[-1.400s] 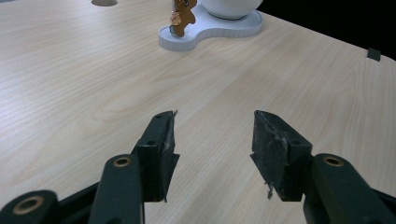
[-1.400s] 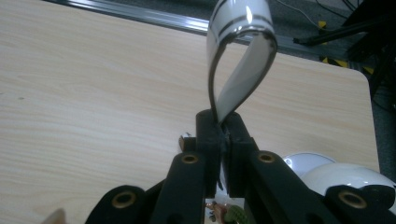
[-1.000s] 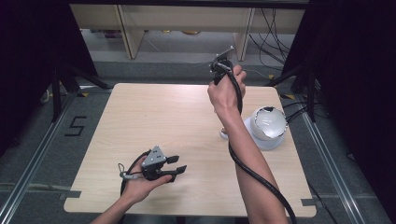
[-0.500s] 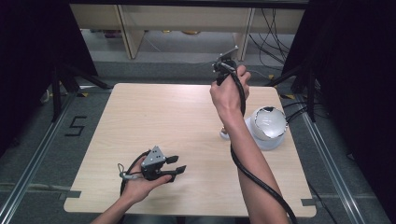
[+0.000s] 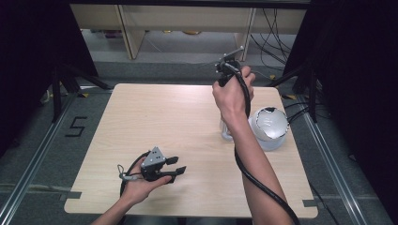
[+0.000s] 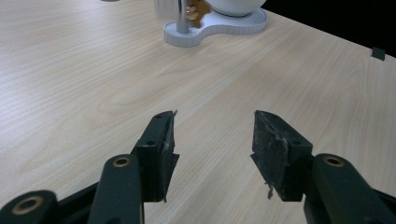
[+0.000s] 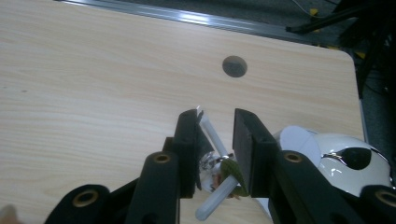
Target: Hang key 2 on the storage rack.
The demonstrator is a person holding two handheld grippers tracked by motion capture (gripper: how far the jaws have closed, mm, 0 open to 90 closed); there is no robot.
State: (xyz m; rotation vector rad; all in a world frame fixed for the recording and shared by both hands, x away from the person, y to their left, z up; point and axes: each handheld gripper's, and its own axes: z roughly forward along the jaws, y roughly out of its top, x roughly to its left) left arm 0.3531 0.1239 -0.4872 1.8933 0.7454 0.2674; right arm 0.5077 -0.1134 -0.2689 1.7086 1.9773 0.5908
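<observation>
Wooden table (image 5: pixel 155 122) bears a white lamp (image 5: pixel 268 124) at its right. Right gripper (image 7: pixel 215 122), jaws just opening, hangs straight above the lamp's rod (image 7: pixel 214 135), which lies slanted between unpressed pads. Left gripper (image 6: pixel 214 140) rests spread, well apart.

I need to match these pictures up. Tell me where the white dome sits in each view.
High view: the white dome sits at the table's right edge, mid-height in the picture.
Left gripper view: top centre, cut off by the top edge, on its white base.
Right gripper view: lower right corner.
Shared landmark: the light wooden table.
</observation>
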